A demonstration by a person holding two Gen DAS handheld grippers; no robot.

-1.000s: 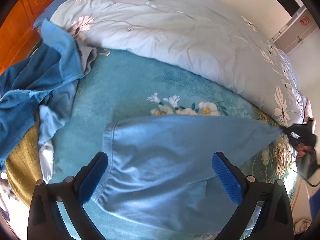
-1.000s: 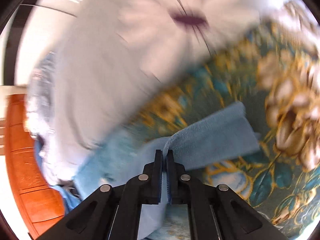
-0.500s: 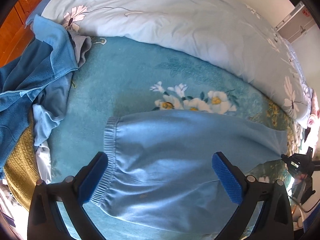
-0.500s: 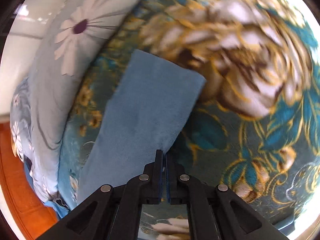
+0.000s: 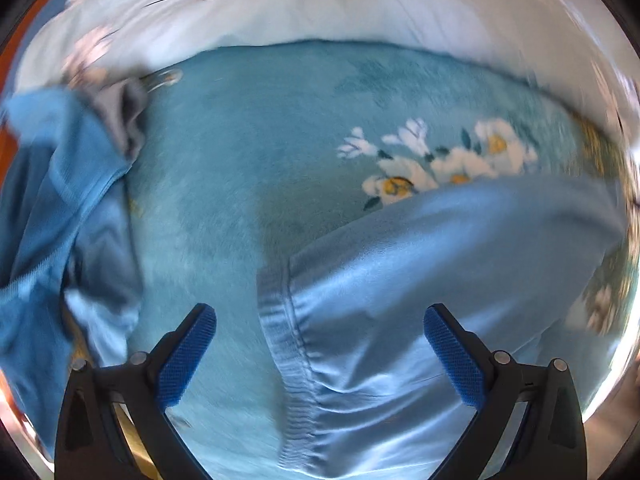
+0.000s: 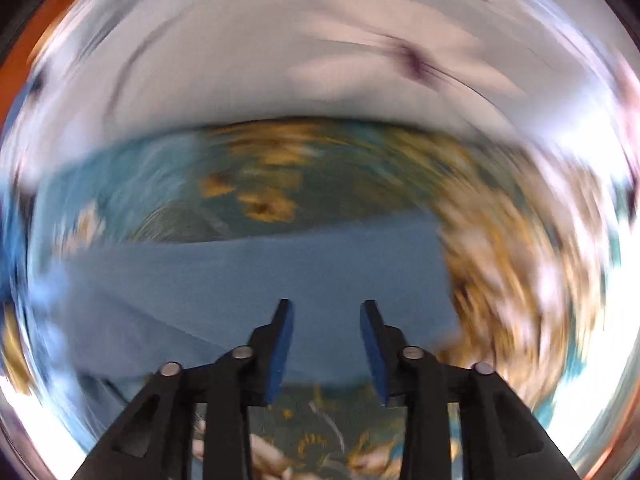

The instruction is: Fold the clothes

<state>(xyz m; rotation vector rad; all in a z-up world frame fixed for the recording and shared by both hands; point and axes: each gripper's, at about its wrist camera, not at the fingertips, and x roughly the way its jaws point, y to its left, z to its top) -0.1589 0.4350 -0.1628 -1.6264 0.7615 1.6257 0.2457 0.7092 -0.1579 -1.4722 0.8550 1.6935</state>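
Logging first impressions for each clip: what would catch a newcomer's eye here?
The light blue trousers spread across the teal floral blanket, ribbed waistband between the open left tool. Beyond lies a pale flowered duvet, with a blue jacket heaped at left. The right tool is open over the trouser leg.

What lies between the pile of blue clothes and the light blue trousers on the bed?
In the left wrist view, only bare teal blanket lies between the blue clothes pile and the light blue trousers.

pale blue trousers (image 5: 440, 280) on a teal floral blanket (image 5: 248, 168).
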